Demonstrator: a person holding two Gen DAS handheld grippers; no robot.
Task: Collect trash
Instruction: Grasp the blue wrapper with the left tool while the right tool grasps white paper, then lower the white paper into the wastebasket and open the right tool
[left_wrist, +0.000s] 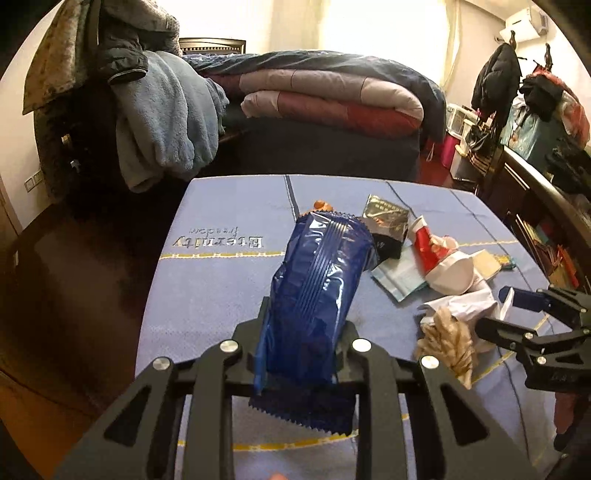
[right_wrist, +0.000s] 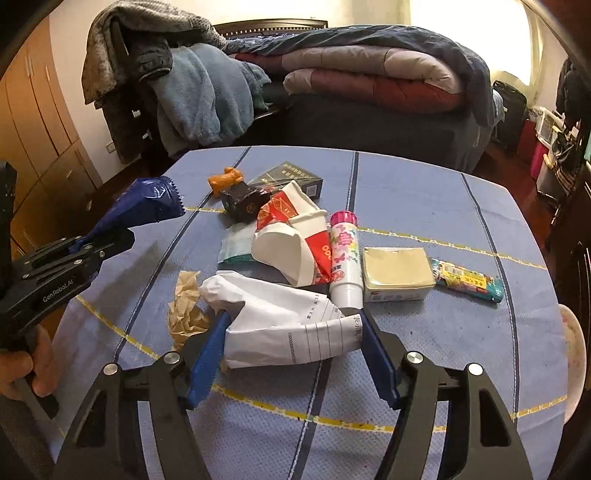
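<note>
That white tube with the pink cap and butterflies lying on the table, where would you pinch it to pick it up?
Across the middle of the white tube, coming from above with one finger on each long side. It lies flat with its length running away from the right gripper, and the crushed paper cup crowds its left side, so the lower, plainer half offers the most room.

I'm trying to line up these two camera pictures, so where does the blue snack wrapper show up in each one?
Left wrist view: the blue wrapper fills the centre, clamped in the left gripper.
Right wrist view: the same wrapper sits at the left edge, sticking up from the left gripper.
Shared landmark: the crumpled brown paper on the blue tablecloth.
</note>
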